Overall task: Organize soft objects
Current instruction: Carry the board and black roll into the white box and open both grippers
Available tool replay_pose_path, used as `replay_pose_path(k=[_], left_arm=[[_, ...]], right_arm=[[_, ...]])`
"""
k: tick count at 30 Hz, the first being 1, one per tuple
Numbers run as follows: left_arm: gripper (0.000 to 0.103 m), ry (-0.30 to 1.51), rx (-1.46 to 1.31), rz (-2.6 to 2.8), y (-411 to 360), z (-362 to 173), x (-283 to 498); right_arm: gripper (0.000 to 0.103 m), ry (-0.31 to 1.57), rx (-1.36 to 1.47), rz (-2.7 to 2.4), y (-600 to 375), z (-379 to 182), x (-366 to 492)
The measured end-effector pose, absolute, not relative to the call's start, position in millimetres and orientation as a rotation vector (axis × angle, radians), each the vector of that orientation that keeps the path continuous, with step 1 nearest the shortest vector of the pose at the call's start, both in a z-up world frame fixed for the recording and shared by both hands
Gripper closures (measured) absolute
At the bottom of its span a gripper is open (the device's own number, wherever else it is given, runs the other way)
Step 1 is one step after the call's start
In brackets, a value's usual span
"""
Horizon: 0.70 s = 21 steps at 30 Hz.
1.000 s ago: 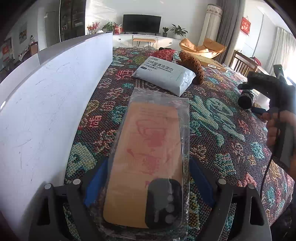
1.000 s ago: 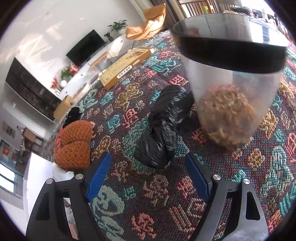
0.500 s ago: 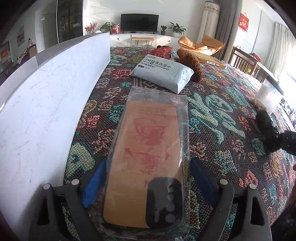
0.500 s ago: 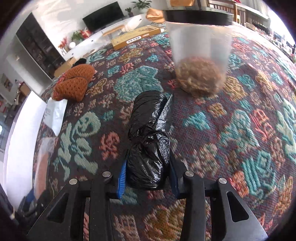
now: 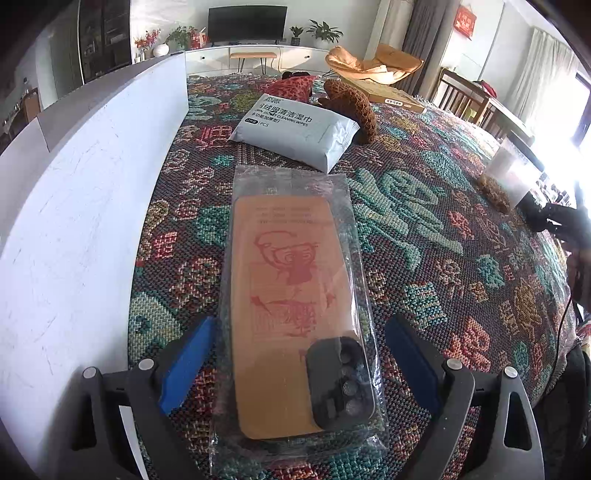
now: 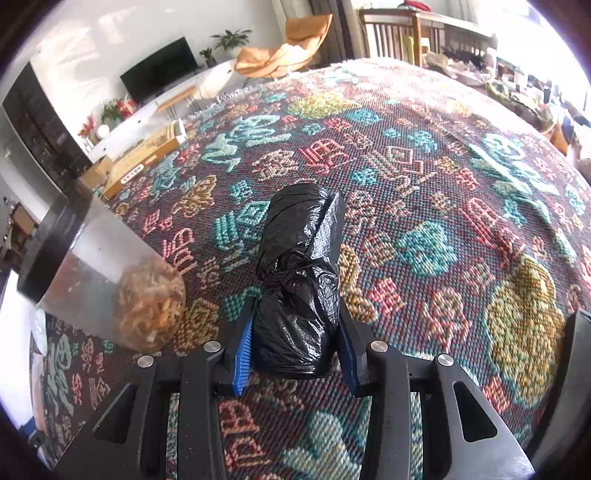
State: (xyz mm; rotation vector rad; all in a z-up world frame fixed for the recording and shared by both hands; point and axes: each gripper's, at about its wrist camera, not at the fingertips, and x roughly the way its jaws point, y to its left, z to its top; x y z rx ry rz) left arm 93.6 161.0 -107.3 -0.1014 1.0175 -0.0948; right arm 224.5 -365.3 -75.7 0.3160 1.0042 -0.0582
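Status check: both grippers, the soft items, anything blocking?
Right gripper shut on black bag roll. Left gripper open, jaws just widened, straddling bagged phone case, pads clear. Jar close left of roll.

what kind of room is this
Most likely a home living room: a flat-screen TV on a low white cabinet, an orange lounge chair, and potted plants along the far wall.

Sunlit living room — television (image 5: 246, 20) against white wall (image 5: 351, 14).

A home living room: wall television (image 5: 246, 19), houseplants (image 5: 323, 29), orange lounge chair (image 5: 384, 66), patterned woven cloth (image 6: 424, 206).
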Motion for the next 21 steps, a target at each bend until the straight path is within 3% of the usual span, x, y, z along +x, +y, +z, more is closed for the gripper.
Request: replay_pose_path(k=[3,5,7,11,12,13,21], left_arm=[[0.010,1.051,-0.037,-0.104,154,-111,94],[0.009,1.074,-0.001,-0.119,146,-115,95],[0.008,1.086,0.062,-0.098,136,-119,98],[0.007,1.081,0.013,-0.067,140,-120,113],[0.011,1.062,-0.023,-0.044,144,-119,116],[0.028,1.035,-0.049,-0.026,148,-116,117],[0.028,0.926,-0.408,-0.187,173,-71,92]], right_arm=[[0.041,1.037,0.321,-0.040,-368,-69,237],[0.040,1.069,0.289,-0.049,-366,-69,241],[0.063,1.132,0.207,-0.100,-365,-74,245],[0.063,1.083,0.217,-0.149,-371,-53,228],[0.063,1.053,0.221,-0.165,-372,-41,221],[0.063,1.023,0.215,-0.175,-372,-27,214],[0.063,0.885,0.138,0.104,-275,81,168]])
